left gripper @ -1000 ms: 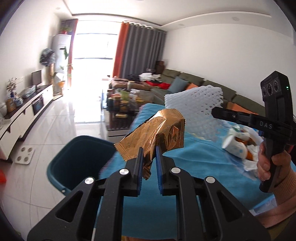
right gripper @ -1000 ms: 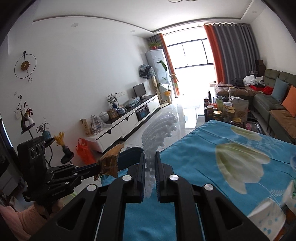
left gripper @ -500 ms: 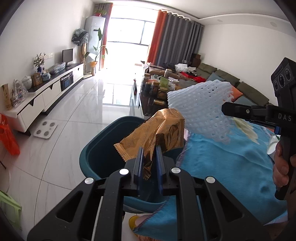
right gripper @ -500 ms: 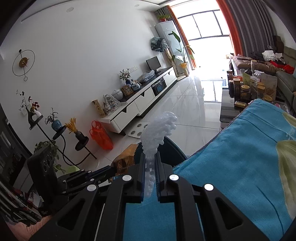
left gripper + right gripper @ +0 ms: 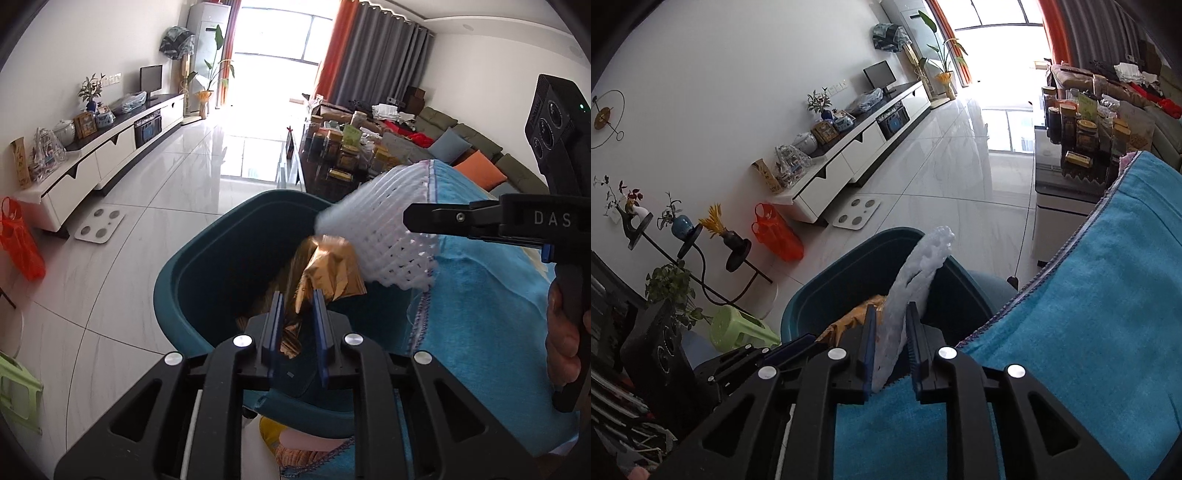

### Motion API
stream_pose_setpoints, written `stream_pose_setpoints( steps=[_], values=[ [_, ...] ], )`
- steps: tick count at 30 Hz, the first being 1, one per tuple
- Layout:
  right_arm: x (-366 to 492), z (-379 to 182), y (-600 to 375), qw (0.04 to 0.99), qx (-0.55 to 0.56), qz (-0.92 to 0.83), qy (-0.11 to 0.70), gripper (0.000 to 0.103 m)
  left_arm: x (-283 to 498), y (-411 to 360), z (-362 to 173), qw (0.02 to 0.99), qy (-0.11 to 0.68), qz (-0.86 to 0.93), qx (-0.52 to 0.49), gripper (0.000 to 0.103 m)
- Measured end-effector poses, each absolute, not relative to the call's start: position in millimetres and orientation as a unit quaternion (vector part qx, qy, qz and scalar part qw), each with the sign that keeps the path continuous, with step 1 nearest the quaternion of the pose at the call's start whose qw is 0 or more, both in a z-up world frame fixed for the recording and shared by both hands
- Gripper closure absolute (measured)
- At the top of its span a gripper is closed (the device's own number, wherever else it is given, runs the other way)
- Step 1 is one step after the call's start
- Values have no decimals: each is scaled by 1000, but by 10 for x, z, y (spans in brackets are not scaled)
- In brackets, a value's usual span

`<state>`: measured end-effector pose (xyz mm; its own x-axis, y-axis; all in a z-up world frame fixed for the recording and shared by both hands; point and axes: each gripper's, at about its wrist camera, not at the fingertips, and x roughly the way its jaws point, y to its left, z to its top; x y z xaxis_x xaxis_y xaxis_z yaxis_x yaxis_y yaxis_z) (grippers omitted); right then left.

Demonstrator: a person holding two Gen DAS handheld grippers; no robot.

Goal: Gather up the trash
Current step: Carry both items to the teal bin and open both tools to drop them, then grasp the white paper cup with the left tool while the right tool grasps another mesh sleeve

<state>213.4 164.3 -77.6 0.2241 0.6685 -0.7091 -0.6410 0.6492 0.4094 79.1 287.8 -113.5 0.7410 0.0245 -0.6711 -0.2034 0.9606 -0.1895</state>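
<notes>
Left wrist view puts both pieces of trash right over the teal bin (image 5: 192, 280) beside the blue-clothed table (image 5: 491, 295), so the drop is the step in hand and neither piece is in yet. The left gripper (image 5: 298, 314) has its jaws barely parted around the gold foil wrapper (image 5: 332, 269), while the right gripper (image 5: 891, 332) is opening with the white foam net (image 5: 916, 273) loose between its pads. Inside the bin something brownish seems to lie, though the depths are too dark to name.

The round dark-teal plastic bin (image 5: 192, 266) stands open-topped; the blue terry tablecloth's edge (image 5: 424, 314) crowds its right rim.
</notes>
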Motion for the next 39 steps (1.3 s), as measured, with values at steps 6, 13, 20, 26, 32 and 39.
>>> stream_pose_setpoints(
  steps=[6,13,20,26,32,39],
  values=[
    [2085,-779,1559,788,14,411,458,74,784,2894,-1127,923,350,76,-141,76],
    [1771,-440,999,816,24,423,394,65,547,2634,-752,948,284,72,-122,47],
    [1295,-140,82,855,30,403,325,60,330,1905,-422,966,243,-28,-87,35],
    [988,-139,-855,888,56,338,307,60,330,1132,-409,956,256,-134,-54,35],
    [734,-129,-1696,930,63,225,285,59,483,530,-439,939,272,-211,-21,35],
    [626,-223,-2419,954,55,97,279,54,736,-90,-449,919,291,-265,11,36]
  ],
)
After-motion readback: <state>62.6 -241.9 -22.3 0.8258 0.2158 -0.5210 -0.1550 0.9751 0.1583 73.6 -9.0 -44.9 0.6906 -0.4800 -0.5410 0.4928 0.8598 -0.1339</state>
